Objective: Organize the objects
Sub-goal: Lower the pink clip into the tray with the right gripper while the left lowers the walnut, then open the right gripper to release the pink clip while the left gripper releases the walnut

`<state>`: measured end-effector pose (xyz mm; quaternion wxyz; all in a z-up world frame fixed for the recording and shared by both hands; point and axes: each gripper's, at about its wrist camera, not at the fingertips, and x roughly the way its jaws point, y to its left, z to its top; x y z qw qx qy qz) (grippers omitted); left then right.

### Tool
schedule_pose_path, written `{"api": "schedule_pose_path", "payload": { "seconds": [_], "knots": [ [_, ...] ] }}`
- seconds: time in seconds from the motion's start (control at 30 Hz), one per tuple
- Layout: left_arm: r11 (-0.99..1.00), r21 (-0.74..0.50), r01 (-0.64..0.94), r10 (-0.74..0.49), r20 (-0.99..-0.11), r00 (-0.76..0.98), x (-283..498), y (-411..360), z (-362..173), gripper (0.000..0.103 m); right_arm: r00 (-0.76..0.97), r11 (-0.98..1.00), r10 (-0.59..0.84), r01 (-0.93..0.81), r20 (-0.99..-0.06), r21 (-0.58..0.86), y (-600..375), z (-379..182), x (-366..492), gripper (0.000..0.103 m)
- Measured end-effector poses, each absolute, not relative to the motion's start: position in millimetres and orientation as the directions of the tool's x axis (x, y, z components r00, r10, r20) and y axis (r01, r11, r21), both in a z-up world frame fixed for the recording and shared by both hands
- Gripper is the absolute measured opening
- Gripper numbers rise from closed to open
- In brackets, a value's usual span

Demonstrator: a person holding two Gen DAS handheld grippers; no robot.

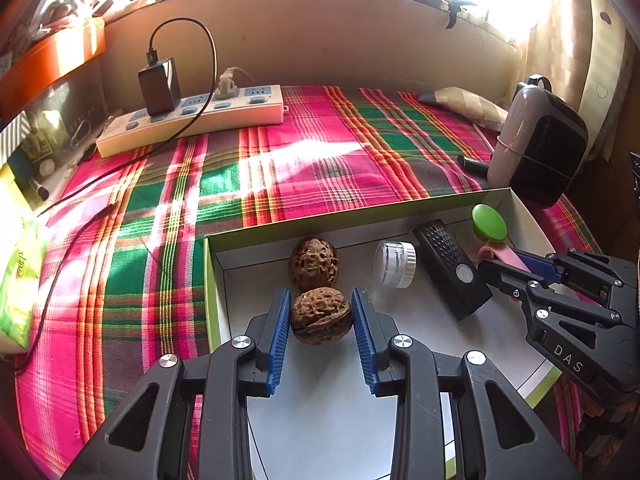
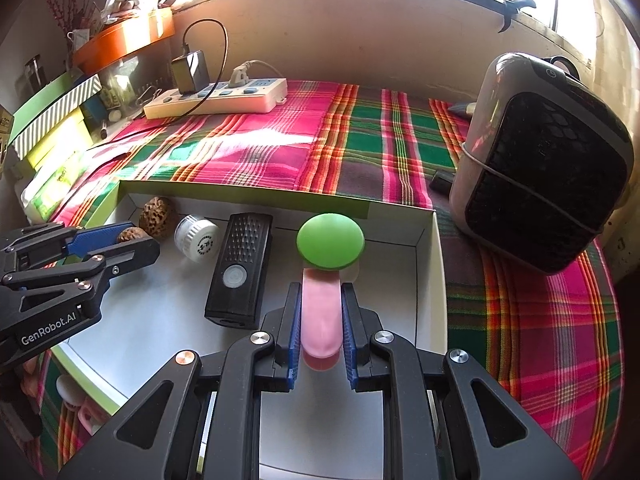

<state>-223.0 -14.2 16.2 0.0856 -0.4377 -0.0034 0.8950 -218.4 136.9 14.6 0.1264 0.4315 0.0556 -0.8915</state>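
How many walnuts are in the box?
2. One walnut sits between the left gripper pads. The other walnut lies just behind it, by the box back wall. None looks hidden.

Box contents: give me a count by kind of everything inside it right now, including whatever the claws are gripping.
Walnuts: 2, one loose, one in the left claw
White-capped jar: 1
Black remote-like device: 1
Green-headed, pink-handled tool, in the right claw: 1
Total: 5

Wrist views — close, angled down, sharing box (image 1: 408,210)
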Motion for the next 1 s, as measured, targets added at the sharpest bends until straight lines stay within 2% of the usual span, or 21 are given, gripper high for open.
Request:
{"api": "schedule_pose_path", "payload": {
  "seconds": [1.0],
  "knots": [
    [-0.990, -0.045, -0.136, 0.119, -0.785, -0.608, -225.0, -10.8, 14.3, 0.031, -0.609, -0.961, -0.175, 0.276, -0.773, -0.001, 133.0, 13.6, -218.9, 0.021]
  ]
}}
